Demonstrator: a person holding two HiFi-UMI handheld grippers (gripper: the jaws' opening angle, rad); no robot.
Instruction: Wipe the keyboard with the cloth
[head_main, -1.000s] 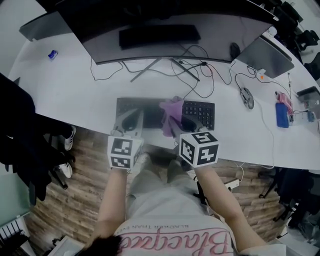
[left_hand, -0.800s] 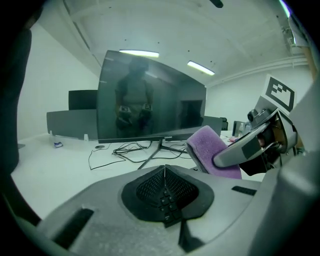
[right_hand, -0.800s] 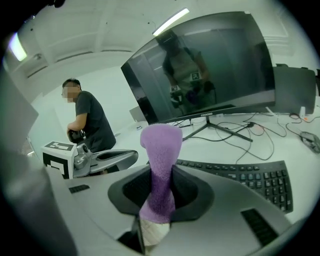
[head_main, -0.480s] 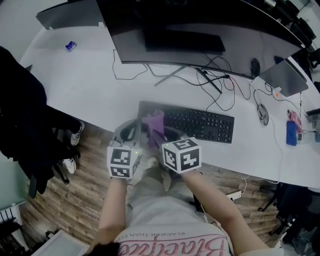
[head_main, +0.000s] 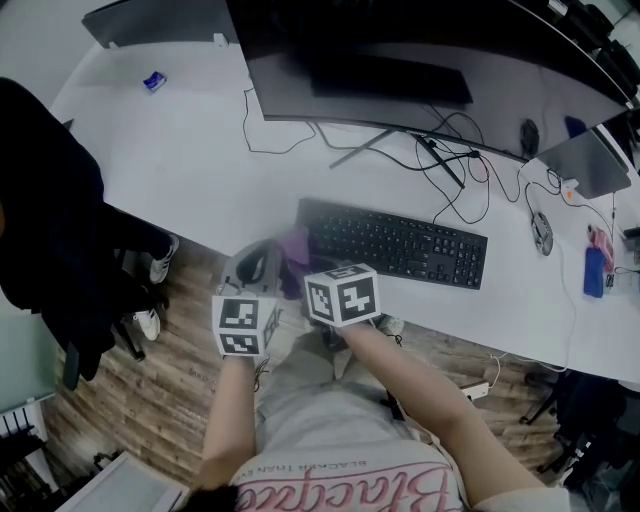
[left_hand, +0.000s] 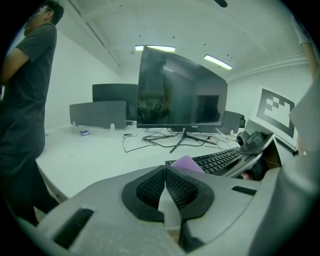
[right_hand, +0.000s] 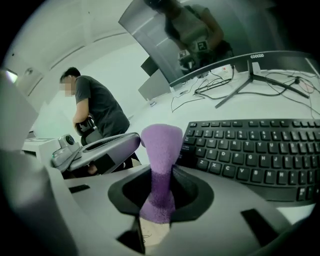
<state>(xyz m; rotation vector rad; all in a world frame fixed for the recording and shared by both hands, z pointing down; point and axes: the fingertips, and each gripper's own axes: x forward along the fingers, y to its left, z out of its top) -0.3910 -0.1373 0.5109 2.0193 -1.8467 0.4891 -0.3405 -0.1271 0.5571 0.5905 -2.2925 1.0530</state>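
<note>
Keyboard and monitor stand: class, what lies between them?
Black cables lie on the white desk between keyboard and monitor stand, shown in the head view.

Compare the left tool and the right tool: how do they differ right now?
The right tool is shut on the purple cloth; the left tool is shut with nothing between its jaws. The right tool points at the left end of the keyboard; the left tool sits beside it, off the keyboard. Both carry marker cubes.

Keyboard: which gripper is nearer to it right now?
Right. The right gripper, shut on the purple cloth, is at the keyboard's left end; the left gripper, shut and empty, sits farther left, off the keyboard.
</note>
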